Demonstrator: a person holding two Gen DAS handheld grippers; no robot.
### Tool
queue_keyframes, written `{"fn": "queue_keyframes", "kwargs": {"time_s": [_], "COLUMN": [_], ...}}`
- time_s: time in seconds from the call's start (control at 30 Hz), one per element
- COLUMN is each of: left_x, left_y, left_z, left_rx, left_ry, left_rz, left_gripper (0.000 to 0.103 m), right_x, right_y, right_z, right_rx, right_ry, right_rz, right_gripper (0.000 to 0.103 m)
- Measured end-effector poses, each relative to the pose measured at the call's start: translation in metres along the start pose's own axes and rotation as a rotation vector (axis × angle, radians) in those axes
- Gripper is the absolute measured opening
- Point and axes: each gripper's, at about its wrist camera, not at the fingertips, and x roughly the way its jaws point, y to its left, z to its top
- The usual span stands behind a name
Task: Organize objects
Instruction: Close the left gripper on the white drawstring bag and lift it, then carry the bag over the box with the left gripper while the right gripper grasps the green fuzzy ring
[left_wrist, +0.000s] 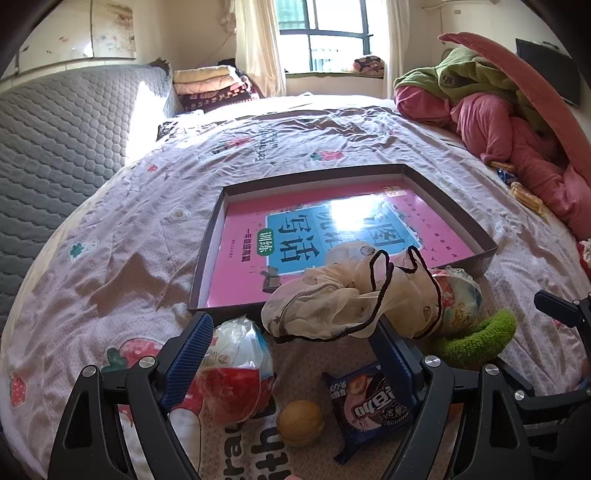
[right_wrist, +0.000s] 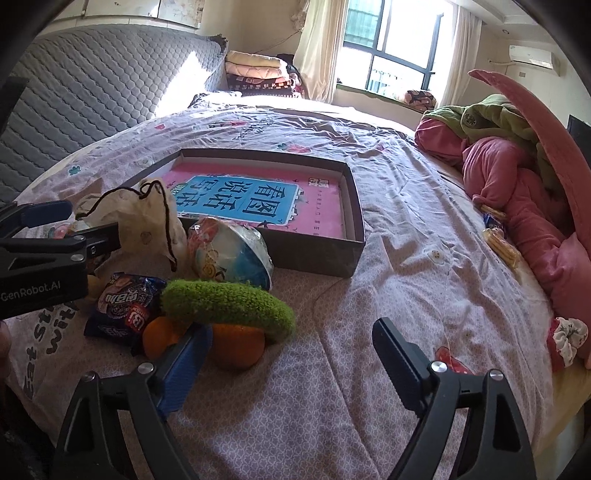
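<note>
A shallow dark box (left_wrist: 454, 206) (right_wrist: 354, 206) with a pink book inside lies on the bed. In front of it is a pile: a white drawstring bag (left_wrist: 332, 306) (right_wrist: 147, 218), a plastic-wrapped ball toy (left_wrist: 236, 373), a second wrapped toy (left_wrist: 458, 295) (right_wrist: 229, 251), a blue snack packet (left_wrist: 373, 402) (right_wrist: 125, 306), a walnut-like ball (left_wrist: 300, 421), a green plush piece (left_wrist: 476, 336) (right_wrist: 229, 306) and two oranges (right_wrist: 236, 343). My left gripper (left_wrist: 291, 332) (right_wrist: 81, 225) is open over the pile, the bag at its tips. My right gripper (right_wrist: 293, 328) is open, one orange by its left finger.
A heap of pink and green bedding (left_wrist: 498, 122) (right_wrist: 517, 177) lines the right side, with small snack packets (right_wrist: 498, 240) and a floral scrunchie (right_wrist: 569, 332) beside it. A grey quilted panel (left_wrist: 55, 140) stands at the left. Folded blankets (left_wrist: 210, 85) are stacked near the window.
</note>
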Motion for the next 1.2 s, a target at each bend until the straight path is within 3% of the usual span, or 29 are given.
{"fn": "queue_keyframes", "kwargs": {"time_s": [0.27, 0.33, 0.4, 0.57, 0.73, 0.77, 0.8, 0.83, 0.93, 1.0, 1.2], "left_x": [0.016, 0.021, 0.027, 0.043, 0.06, 0.065, 0.069, 0.077, 0.085, 0.084, 0.086], "left_y": [-0.008, -0.01, -0.012, -0.013, -0.013, -0.013, -0.012, -0.013, -0.018, -0.025, -0.027], "left_z": [0.018, 0.023, 0.027, 0.04, 0.049, 0.05, 0.051, 0.05, 0.05, 0.05, 0.052], "left_rx": [0.042, 0.05, 0.057, 0.041, -0.015, -0.034, -0.045, -0.049, -0.054, -0.032, -0.038], "left_ry": [0.014, 0.024, 0.039, 0.082, 0.14, 0.153, 0.169, 0.205, 0.22, 0.217, 0.227], "left_rz": [-0.047, -0.07, -0.094, -0.143, -0.235, -0.269, -0.291, -0.306, -0.312, -0.326, -0.364], "left_gripper": [0.086, 0.086, 0.086, 0.086, 0.084, 0.071, 0.041, 0.029, 0.019, 0.01, 0.006], "right_x": [0.01, 0.012, 0.015, 0.025, 0.022, 0.022, 0.021, 0.019, 0.013, 0.008, 0.002], "right_y": [0.002, 0.002, 0.001, -0.006, -0.008, -0.008, -0.009, -0.01, -0.016, -0.02, -0.029], "right_z": [0.012, 0.015, 0.018, 0.018, 0.017, 0.017, 0.018, 0.018, 0.02, 0.022, 0.03], "right_rx": [-0.037, -0.042, -0.04, 0.004, 0.016, 0.02, 0.025, 0.029, 0.051, 0.062, 0.094], "right_ry": [-0.007, -0.01, -0.005, 0.026, 0.012, 0.009, 0.005, 0.0, -0.026, -0.047, -0.082], "right_rz": [0.056, 0.067, 0.086, 0.16, 0.176, 0.177, 0.176, 0.172, 0.171, 0.168, 0.171], "right_gripper": [0.075, 0.07, 0.058, 0.044, 0.038, 0.038, 0.037, 0.037, 0.038, 0.032, 0.023]}}
